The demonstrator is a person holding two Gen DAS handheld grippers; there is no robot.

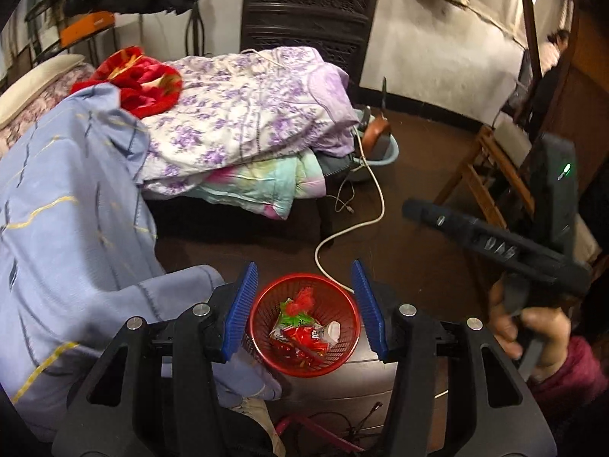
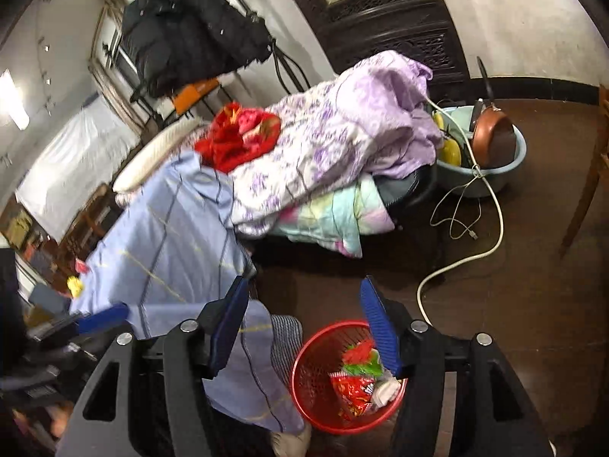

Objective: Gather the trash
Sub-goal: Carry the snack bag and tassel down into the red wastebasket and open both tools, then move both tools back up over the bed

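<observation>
Red plastic mesh forms the small basket (image 1: 304,323) that sits on a grey box-like stand (image 1: 365,384) just below both grippers, and crumpled wrappers (image 1: 304,333) in red, green and white lie inside it. The left gripper (image 1: 304,308) hangs over the basket with its blue pads (image 1: 239,312) apart and nothing between them; from its own camera the basket shows right in the gap. The right gripper (image 2: 304,327) also has its pads apart and empty, with the basket (image 2: 344,377) under its right-hand pad (image 2: 380,327). In the left view a hand (image 1: 533,327) in a dark red sleeve (image 1: 571,373) holds the right gripper off to the side. Just left of the basket a pale blue sheet (image 1: 64,221) drapes down from the bed. Beyond it lie a purple flowered quilt (image 1: 247,114) and a red blanket (image 1: 141,80). A white cable (image 1: 357,224) trails over the dark floor (image 1: 418,160) toward a light blue basin (image 2: 491,175) holding a brown pan (image 2: 495,137). A wooden chair (image 1: 491,175) stands to the right, and a dark carved cabinet (image 1: 304,19) stands against the far wall.
</observation>
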